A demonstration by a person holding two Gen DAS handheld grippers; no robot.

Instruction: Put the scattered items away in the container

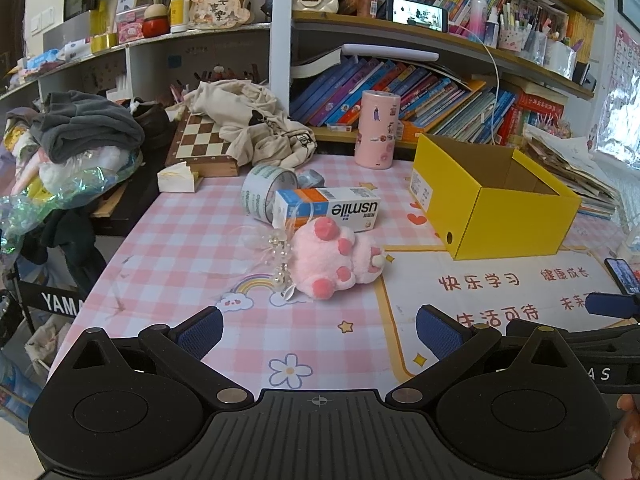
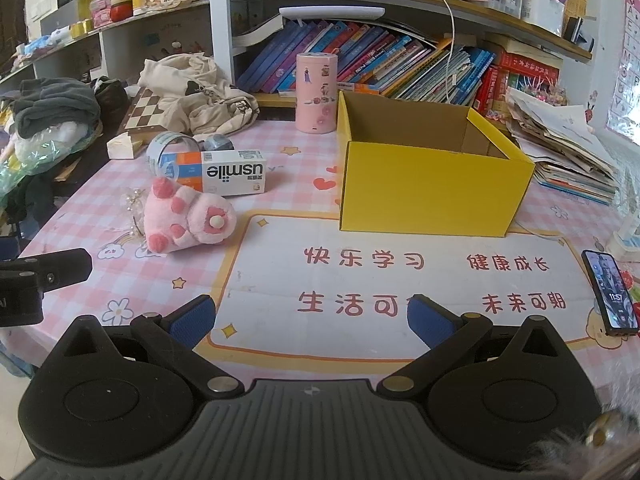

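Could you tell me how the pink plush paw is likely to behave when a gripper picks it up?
The pink plush paw looks soft and fluffy, so it will probably squash between the pads rather than slip. It seems light for its bulk. The beaded ornament lies against it and may be attached, so it could dangle or drag along.

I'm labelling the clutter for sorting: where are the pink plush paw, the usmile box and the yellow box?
pink plush paw (image 1: 336,258), left wrist view, on its furry middle.
usmile box (image 2: 224,171), right wrist view, on the printed side.
yellow box (image 2: 428,188), right wrist view, on the front wall.
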